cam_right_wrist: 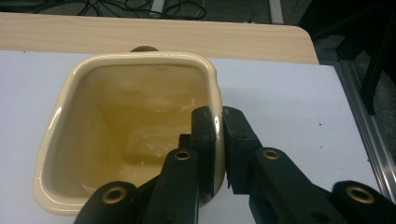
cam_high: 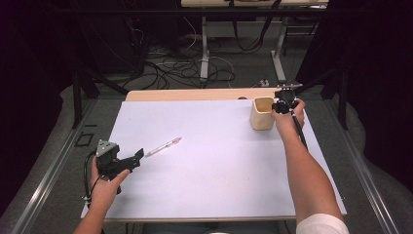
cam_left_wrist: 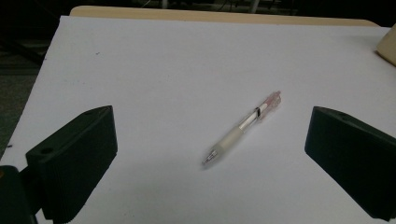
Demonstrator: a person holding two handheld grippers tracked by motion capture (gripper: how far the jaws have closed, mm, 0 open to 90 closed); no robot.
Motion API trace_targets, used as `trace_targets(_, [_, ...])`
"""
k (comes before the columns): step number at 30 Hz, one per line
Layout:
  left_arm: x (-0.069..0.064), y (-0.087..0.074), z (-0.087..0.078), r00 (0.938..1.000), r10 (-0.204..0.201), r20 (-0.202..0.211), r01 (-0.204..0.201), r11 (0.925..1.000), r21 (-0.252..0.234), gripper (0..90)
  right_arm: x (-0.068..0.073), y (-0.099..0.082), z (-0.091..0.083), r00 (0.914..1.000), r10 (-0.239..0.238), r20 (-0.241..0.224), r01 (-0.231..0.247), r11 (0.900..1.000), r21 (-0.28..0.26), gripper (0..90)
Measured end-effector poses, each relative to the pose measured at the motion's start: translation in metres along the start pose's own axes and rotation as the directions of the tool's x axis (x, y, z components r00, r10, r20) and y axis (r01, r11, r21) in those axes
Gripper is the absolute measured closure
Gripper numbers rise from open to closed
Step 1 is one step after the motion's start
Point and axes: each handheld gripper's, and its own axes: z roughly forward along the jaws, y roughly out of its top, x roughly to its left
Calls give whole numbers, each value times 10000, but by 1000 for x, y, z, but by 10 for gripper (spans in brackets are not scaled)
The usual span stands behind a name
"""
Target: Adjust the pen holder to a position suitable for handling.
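- Right gripper view: my right hand-held gripper (cam_right_wrist: 219, 140) is clamped on the near wall of the cream cup (cam_right_wrist: 60, 140), one jaw inside the cup and the other outside, pads pressing the rim between them.
- High view: I see that cup (cam_high: 262, 119) standing upright at the far right of the white tabletop (cam_high: 214, 175), with my right hand-held gripper (cam_high: 278, 105) at its right rim.
- Left gripper view: my left hand-held gripper (cam_left_wrist: 210, 154) has its jaws spread wide, nothing between the pads. A pen (cam_left_wrist: 243, 128) lies flat on the tabletop just ahead, between the two jaws' lines and apart from both.
- High view: my left hand-held gripper (cam_high: 136, 158) sits at the near left, the pen (cam_high: 163, 146) just beyond its jaws, well apart from the cup.
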Motion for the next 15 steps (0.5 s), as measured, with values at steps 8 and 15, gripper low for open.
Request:
trace_targets(8, [0,0,0,10000,16,6,-16,10000,68,23,3,-1,-2,9990,409,205,-409,9992,-12,840])
trace_targets(15, [0,0,1,10000,-12,-7,12,10000,72,23,6,-2,-5,9974,646,333,-645,9979,-48,838])
